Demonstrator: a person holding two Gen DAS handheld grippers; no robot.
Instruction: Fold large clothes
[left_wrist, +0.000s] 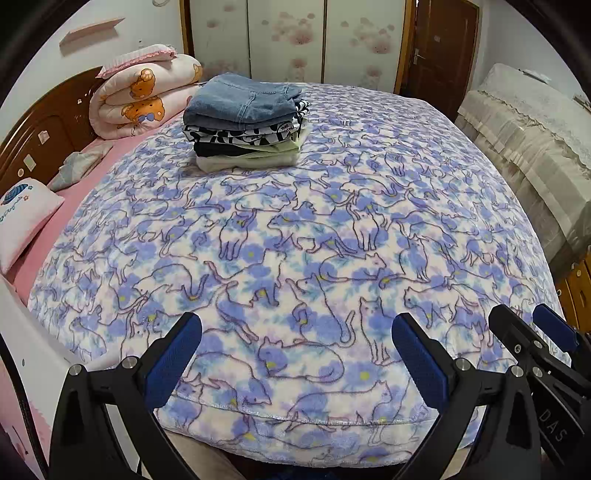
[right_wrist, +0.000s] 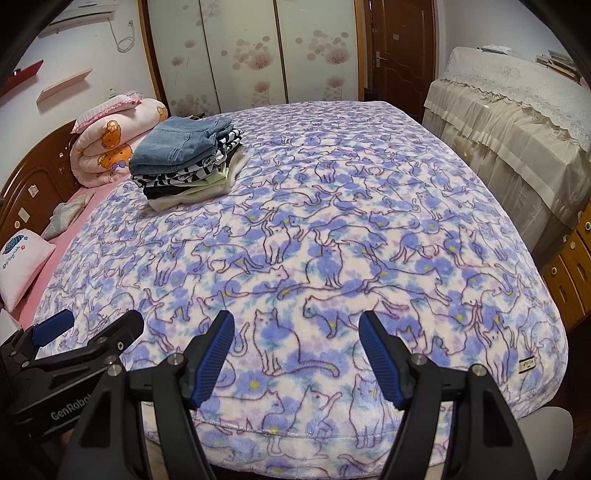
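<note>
Hovering above the cat-print blanket — left gripper and right gripper, jaws wide, empty — folded clothes stack beyond.

Bed with purple cat-print fleece blanket fills centre. Dark carved wooden headboard left, floral sliding wardrobe doors far, brown wooden door far right, lace-covered cabinet right.

Bed: cat-print blanket spread across; stack of folded clothes on blanket; rolled quilt, pillow near headboard.
</note>
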